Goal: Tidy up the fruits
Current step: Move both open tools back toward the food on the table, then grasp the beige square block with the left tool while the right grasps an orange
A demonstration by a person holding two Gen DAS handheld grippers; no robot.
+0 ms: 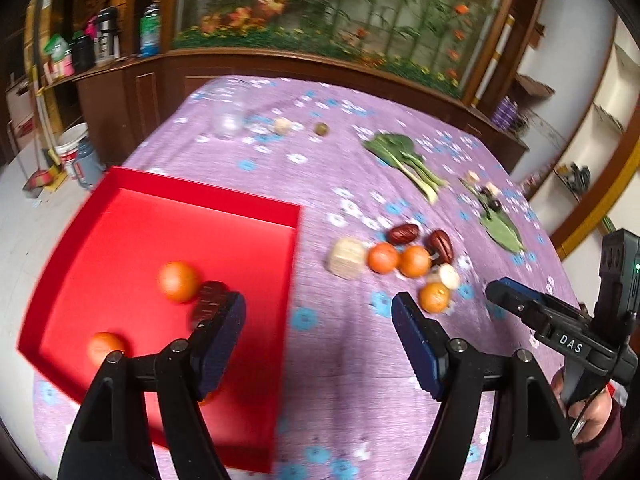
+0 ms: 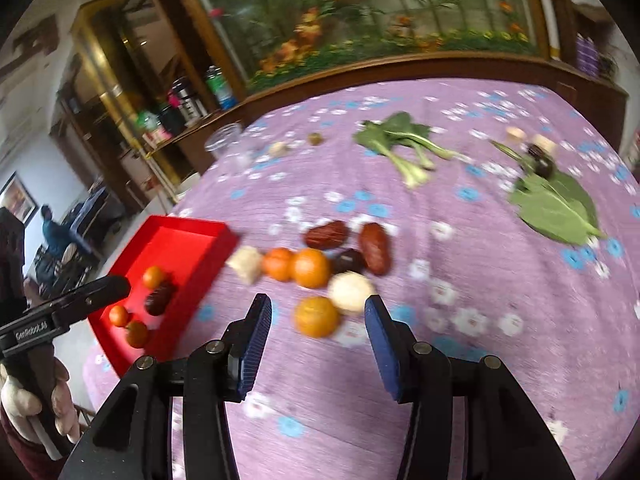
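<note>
A red tray point(image 1: 256, 216) point(image 2: 192, 232) lies on the left of the purple tablecloth and holds small oranges point(image 1: 179, 281) point(image 2: 154, 277) and a dark date point(image 1: 208, 298) point(image 2: 160, 298). My left gripper point(image 1: 319, 312) is open and empty over the tray's right edge. To the right lies a cluster of oranges point(image 1: 435, 297) point(image 2: 316, 316), red dates point(image 1: 403, 233) point(image 2: 374, 248) and pale chunks point(image 1: 347, 258) point(image 2: 351, 292). My right gripper point(image 2: 317, 312) is open, its fingers on either side of the nearest orange, just short of it. It also shows in the left wrist view point(image 1: 504, 294).
Leafy greens point(image 1: 404, 160) point(image 2: 400, 140), a big leaf point(image 2: 556, 208), dark plums point(image 2: 542, 162) and more pale chunks lie farther back. A clear plastic cup point(image 1: 230, 108) point(image 2: 224, 140) stands at the far left. A wooden cabinet edges the table behind.
</note>
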